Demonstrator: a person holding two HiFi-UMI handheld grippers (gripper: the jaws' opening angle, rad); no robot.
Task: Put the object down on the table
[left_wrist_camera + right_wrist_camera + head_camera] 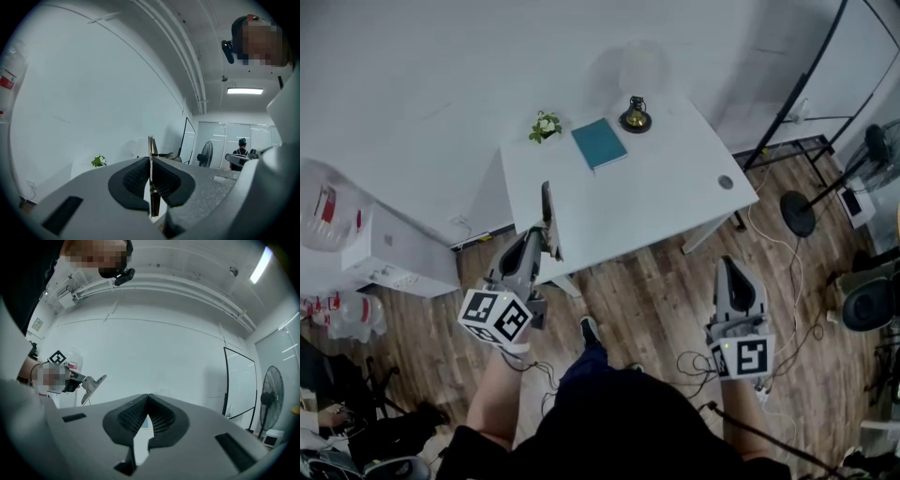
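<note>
White table stands in front of me, with a small plant and a teal book at its far side. My left gripper is closed tight on a thin flat object, held upright at the table's near left edge. My right gripper is closed with nothing in it.

The plate is a thin, flat, dark panel with a lighter folding prop at its lower end. It stands upright on edge, clamped between the pads of the left gripper, and is off the table, showing against that white table's near left edge. In the left gripper view the plate shows edge-on as a narrow vertical strip.
</note>
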